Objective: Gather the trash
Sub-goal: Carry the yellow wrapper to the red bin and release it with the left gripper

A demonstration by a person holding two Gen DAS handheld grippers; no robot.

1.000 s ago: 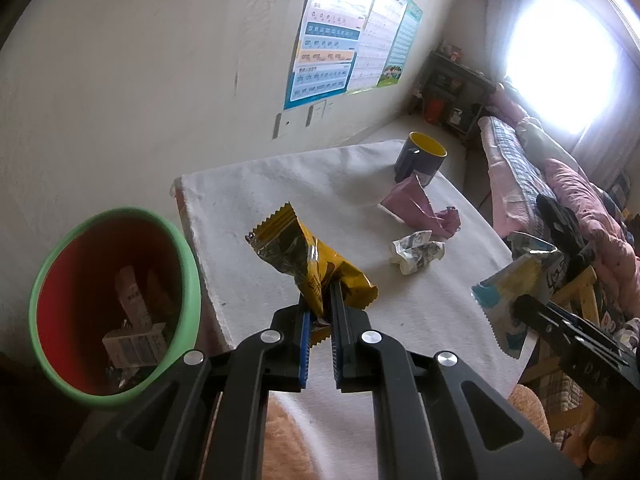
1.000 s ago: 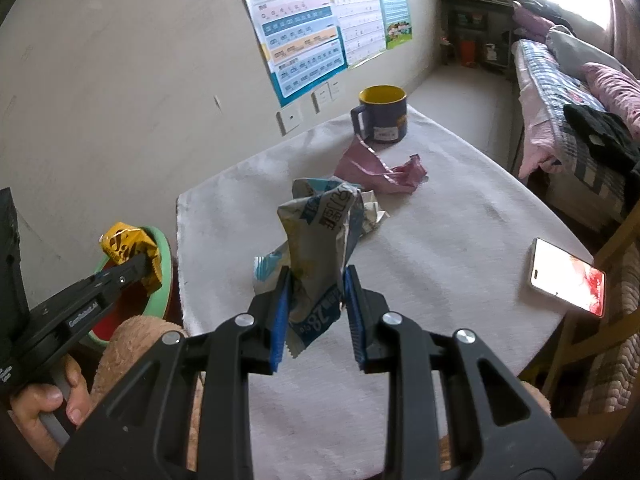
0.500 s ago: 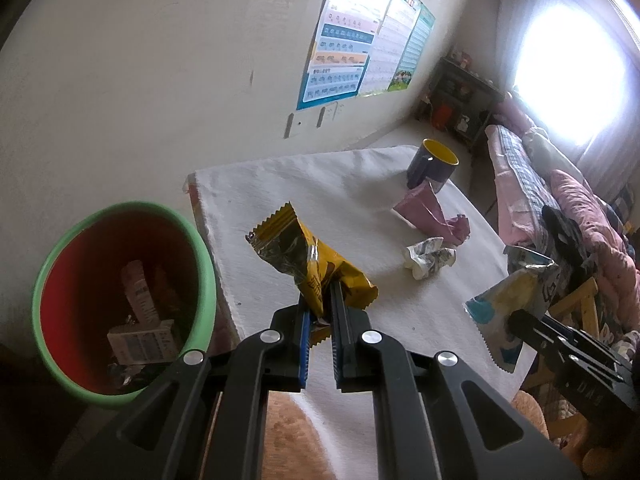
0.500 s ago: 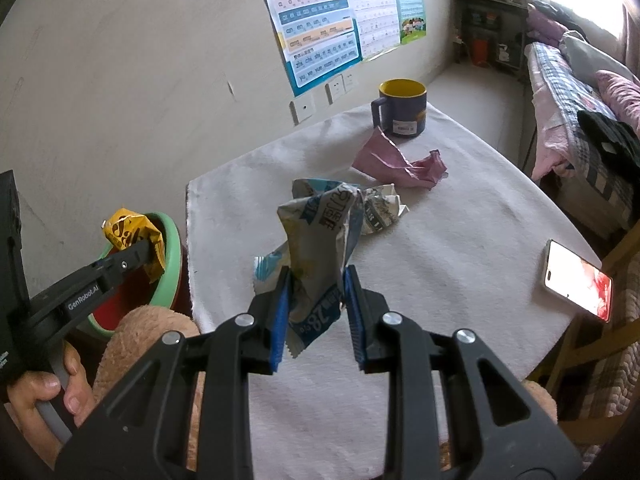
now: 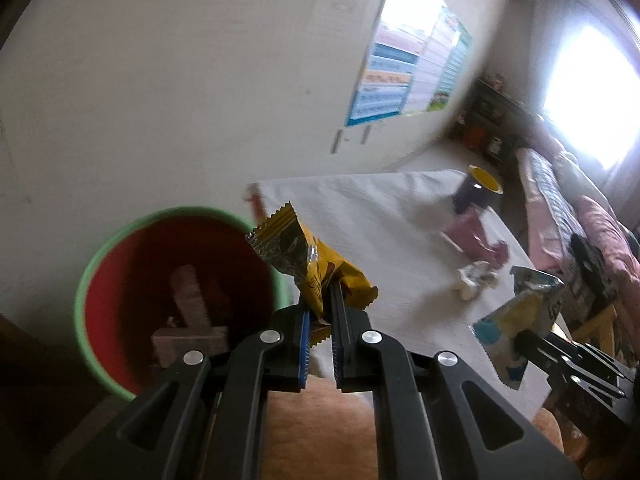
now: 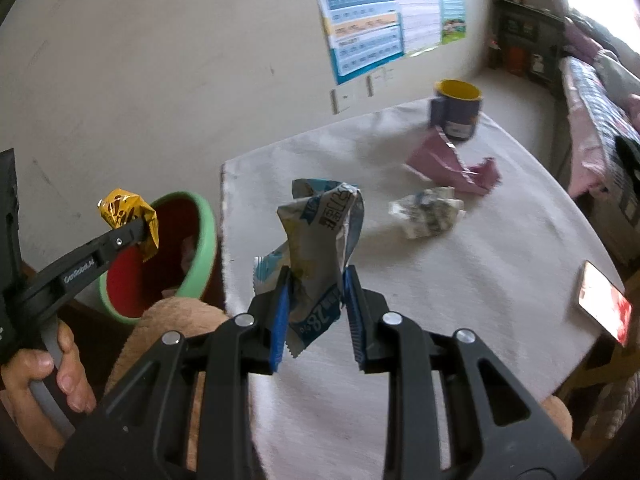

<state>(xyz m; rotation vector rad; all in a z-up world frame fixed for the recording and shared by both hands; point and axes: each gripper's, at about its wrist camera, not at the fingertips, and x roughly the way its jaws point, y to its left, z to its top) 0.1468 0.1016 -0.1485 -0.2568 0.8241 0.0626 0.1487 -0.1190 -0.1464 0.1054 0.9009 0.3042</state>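
Observation:
My left gripper is shut on a yellow snack wrapper, held at the right rim of the red bin with a green rim; the right wrist view shows that wrapper over the bin. My right gripper is shut on a crumpled white-and-blue wrapper above the table's left part; the same wrapper appears at the right of the left wrist view. On the table lie a pink wrapper and a crumpled white paper ball.
The white-clothed table carries a blue mug with a yellow inside at the back and a phone at the right edge. The bin holds several cartons. A bed stands at the right, a wall behind.
Both grippers have swung left with their wrappers. The bin now sits nearer the middle of the left wrist view, and the yellow wrapper has come over its rim.

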